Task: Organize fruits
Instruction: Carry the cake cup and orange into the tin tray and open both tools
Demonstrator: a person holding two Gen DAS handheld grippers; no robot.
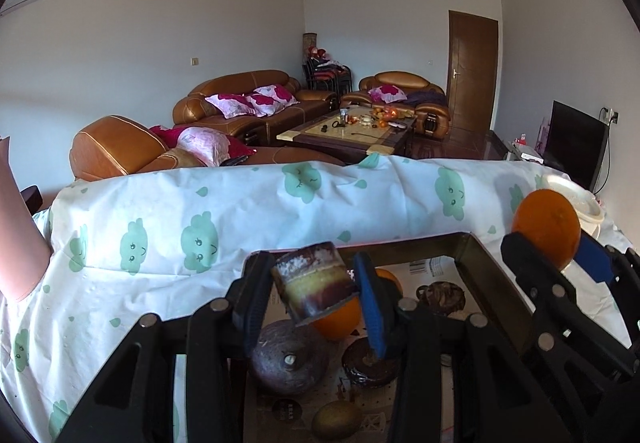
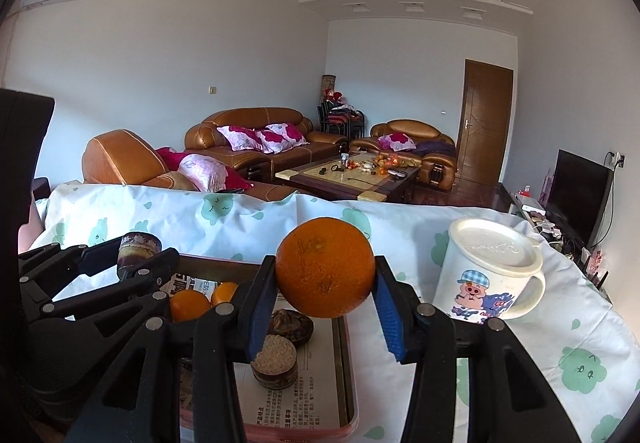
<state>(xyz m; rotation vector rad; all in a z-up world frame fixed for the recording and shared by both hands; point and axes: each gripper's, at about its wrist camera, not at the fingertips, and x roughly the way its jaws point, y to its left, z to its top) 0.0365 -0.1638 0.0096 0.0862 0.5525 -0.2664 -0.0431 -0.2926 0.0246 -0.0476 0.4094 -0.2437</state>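
My left gripper [image 1: 314, 283] is shut on a brown and yellow layered cylindrical piece [image 1: 314, 283] and holds it above a tray [image 1: 472, 247] lined with newspaper; it also shows in the right wrist view [image 2: 136, 253]. In the tray lie an orange [image 1: 338, 321], a dark round fruit [image 1: 286, 359], a dark ring-shaped piece [image 1: 370, 361] and an olive-green fruit [image 1: 336, 419]. My right gripper [image 2: 326, 275] is shut on a large orange [image 2: 325, 267] above the tray's right side [image 2: 347, 363]. That orange shows at the right of the left wrist view [image 1: 548, 227].
The table wears a white cloth with green clouds [image 1: 180, 227]. A white lidded cartoon mug [image 2: 486, 271] stands right of the tray. In the right wrist view the tray holds two small oranges [image 2: 190, 303] and a cylinder piece [image 2: 276, 363]. Sofas [image 1: 248, 103] lie beyond.
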